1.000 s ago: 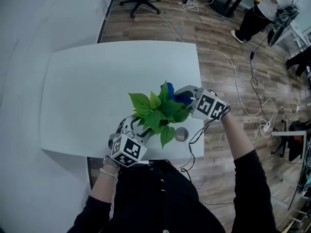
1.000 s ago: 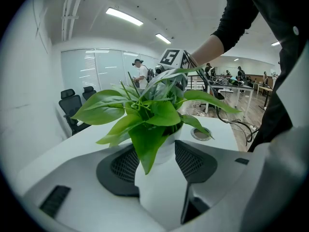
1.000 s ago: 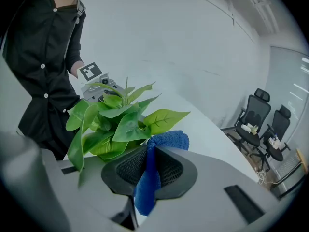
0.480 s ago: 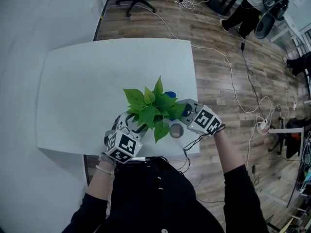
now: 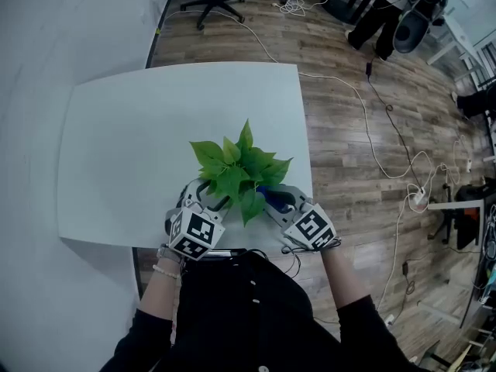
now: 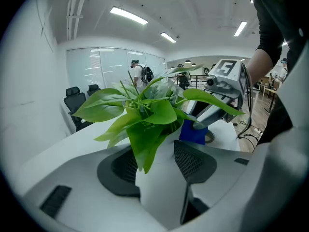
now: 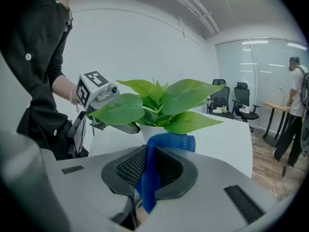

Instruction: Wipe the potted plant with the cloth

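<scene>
While the potted plant (image 5: 236,169) stands near the front edge of the white table (image 5: 132,130), close to my body, I have one claw on each side of it. My left claw (image 5: 203,200) comes in from the left and is clamped on the pot (image 6: 159,187). In the left gripper view both dark ribbed pads press on the pot's white wall, one on each flank, so the jaws stand partly apart at the pot's width. A green leaf (image 6: 145,144) hangs down over the rim between them. The pot stands upright on the table.

My right claw (image 5: 275,201) comes in from the right with its jaws closed on the blue cloth (image 7: 148,178). In the right gripper view the cloth runs up as a narrow strip between the pads. Its free end is bunched above the jaw tips, just beneath the lowest leaves (image 7: 193,120) and in front of the pot's rim. Whether that bunched end actually presses on a leaf I cannot tell. In the head view the cloth shows only as a small blue patch under the foliage on the plant's right side. The two claws face each other across the plant, near one another but apart.
</scene>
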`<state>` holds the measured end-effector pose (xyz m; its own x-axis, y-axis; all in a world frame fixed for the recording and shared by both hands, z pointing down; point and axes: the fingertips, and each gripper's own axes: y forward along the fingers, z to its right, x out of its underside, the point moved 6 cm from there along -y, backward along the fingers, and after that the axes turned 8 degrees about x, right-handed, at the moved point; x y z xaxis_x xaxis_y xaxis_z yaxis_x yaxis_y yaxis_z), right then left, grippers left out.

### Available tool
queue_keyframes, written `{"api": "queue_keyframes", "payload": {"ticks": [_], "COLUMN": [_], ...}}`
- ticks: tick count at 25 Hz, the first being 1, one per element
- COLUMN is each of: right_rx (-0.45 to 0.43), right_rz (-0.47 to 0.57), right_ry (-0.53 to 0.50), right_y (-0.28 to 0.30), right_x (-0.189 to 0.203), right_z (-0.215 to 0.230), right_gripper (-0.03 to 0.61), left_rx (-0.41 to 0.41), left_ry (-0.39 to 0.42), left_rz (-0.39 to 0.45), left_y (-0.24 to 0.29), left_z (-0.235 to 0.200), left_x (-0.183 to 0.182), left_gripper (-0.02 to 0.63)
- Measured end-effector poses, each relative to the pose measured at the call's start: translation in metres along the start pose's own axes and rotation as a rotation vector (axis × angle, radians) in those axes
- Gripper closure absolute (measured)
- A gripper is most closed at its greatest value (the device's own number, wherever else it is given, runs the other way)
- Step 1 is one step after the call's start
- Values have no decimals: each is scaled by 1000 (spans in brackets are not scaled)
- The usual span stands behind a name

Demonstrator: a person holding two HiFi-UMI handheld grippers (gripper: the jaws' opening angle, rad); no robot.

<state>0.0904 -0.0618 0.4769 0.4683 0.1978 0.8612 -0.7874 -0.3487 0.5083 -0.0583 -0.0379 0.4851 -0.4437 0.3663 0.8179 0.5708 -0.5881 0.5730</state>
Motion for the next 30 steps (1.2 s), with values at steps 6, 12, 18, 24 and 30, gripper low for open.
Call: {"api": "queue_keyframes", "payload": {"ticks": [6, 12, 18, 24, 30], "right_rx": [55, 127, 163, 216, 258], "right_rz": [17, 35, 42, 43, 31], "right_ry": [74, 165, 231, 286, 271], "right_y": [0, 3, 2, 6, 6], "right_x": [2, 0, 0, -2, -4], "right_z": [-26, -27, -27, -10, 14], "right_gripper": [503, 503, 503, 503, 503], "left_rx": [25, 74, 126, 223, 270], "left_ry": [0, 43, 131, 177, 170], "left_rz": [-16, -76, -70, -69, -35], "left_y": [-2, -12, -12, 10, 23], "left_z": [4, -12, -47, -67, -66], "left_x": [6, 29, 21, 6, -6], "left_gripper": [379, 356, 304, 261, 256]}}
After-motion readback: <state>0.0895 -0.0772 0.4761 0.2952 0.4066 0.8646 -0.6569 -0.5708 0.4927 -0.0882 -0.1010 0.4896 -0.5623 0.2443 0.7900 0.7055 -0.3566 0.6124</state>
